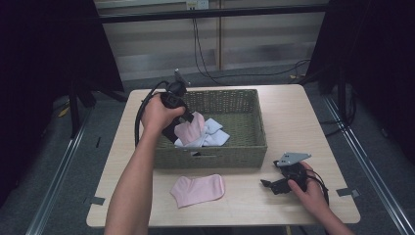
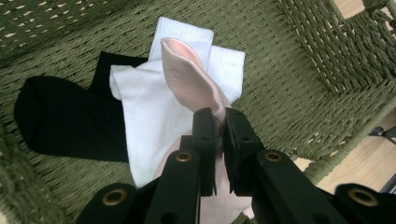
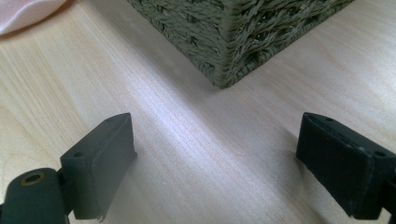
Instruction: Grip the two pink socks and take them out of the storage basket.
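The left gripper (image 2: 220, 135) pinches a pink sock (image 2: 191, 79) inside the green woven basket (image 1: 244, 105), with the sock hanging just above two white socks (image 2: 140, 107) and a black sock (image 2: 60, 116) on the basket floor. A second pink sock (image 1: 198, 190) lies flat on the tabletop (image 1: 293, 117) in front of the basket. The right gripper (image 1: 266, 184) rests on the tabletop by the basket's near corner, its jaws spread wide with nothing between them.

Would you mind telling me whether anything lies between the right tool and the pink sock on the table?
Nothing visible does: bare table separates the open right tool from the pink sock; the basket stands behind that path.
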A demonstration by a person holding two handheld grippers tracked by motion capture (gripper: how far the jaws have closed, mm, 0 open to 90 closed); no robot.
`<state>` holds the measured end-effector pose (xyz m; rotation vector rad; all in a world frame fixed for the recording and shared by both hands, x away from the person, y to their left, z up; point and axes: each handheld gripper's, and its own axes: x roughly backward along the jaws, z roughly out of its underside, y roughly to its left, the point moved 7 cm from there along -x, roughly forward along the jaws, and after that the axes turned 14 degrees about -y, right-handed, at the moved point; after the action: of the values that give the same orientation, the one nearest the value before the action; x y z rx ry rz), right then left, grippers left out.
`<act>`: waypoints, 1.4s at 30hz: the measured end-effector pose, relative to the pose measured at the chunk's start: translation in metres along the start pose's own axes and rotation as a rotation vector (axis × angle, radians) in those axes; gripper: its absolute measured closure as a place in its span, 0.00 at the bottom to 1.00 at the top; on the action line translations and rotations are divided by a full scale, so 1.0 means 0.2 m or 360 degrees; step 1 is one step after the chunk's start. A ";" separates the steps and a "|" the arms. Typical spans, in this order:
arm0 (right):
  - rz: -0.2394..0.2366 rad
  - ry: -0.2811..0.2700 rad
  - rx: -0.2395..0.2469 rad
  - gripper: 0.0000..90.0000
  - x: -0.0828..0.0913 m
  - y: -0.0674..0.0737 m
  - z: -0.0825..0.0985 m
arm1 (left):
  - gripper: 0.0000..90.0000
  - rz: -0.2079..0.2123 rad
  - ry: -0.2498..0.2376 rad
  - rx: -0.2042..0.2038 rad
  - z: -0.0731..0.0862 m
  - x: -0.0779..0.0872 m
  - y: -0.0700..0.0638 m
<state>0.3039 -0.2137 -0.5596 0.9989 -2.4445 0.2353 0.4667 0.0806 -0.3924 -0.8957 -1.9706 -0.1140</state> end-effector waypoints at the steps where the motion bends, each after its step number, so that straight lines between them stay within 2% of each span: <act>1: 0.0000 0.0000 0.0000 0.12 0.00 0.00 0.00 | 0.93 0.0004 -0.0011 0.0001 0.00 0.01 0.00; 10: 0.0000 0.0001 -0.0001 0.12 0.00 0.00 0.00 | 0.93 0.0008 -0.0021 -0.0010 -0.03 0.12 -0.04; 13: 0.0000 0.0000 0.0000 0.12 0.00 0.00 0.00 | 0.93 0.0032 -0.0041 0.0006 -0.04 0.14 -0.05; 19: 0.0001 0.0000 0.0000 0.12 0.00 0.00 0.00 | 0.93 0.0050 -0.0040 -0.0007 -0.05 0.18 -0.08; 30: 0.0001 0.0000 0.0001 0.12 0.00 0.00 0.00 | 0.93 0.0047 -0.0059 -0.0066 -0.06 0.26 -0.15; 42: 0.0001 0.0001 0.0000 0.12 0.00 0.00 0.00 | 0.93 0.0113 -0.0058 -0.0145 0.00 0.31 -0.25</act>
<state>0.3039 -0.2137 -0.5596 0.9982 -2.4442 0.2356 0.4167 0.0775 -0.3296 -1.0324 -1.9775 -0.1483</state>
